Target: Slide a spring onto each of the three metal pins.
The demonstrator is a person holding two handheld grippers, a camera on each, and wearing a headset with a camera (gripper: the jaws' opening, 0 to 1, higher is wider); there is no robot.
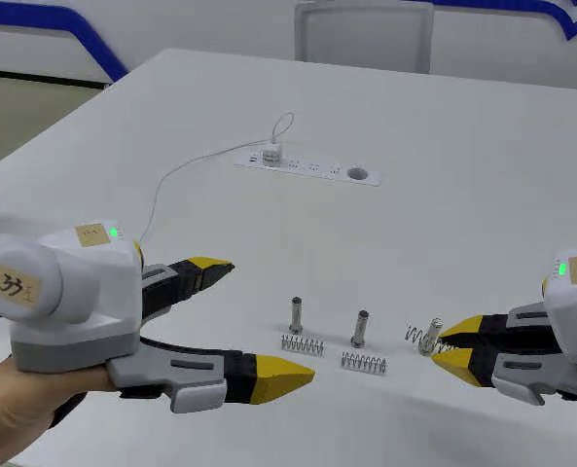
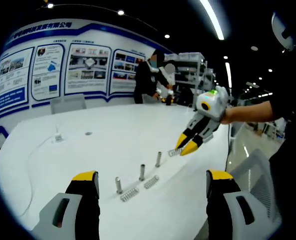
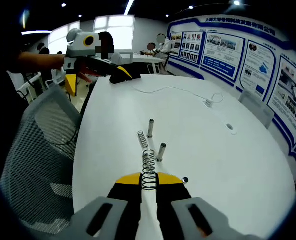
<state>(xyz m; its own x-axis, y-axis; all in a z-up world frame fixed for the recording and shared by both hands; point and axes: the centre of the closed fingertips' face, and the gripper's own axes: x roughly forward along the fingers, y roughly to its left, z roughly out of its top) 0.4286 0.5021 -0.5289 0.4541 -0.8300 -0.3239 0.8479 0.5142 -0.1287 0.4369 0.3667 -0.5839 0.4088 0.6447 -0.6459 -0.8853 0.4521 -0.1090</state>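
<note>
One spring (image 3: 148, 167) is pinched; two wait on the desk (image 1: 444, 146).
Right claw (image 1: 438, 349), at 4 o'clock in the head view, is almost shut on that spring, just beside the right pin (image 1: 431, 336), ready to slip it on. Left claw (image 1: 271, 316), at 8 o'clock, gapes wide and holds nothing. Left spring (image 1: 303, 344) and middle spring (image 1: 363, 363) lie at 6 o'clock of the left pin (image 1: 296, 313) and middle pin (image 1: 360, 328).
</note>
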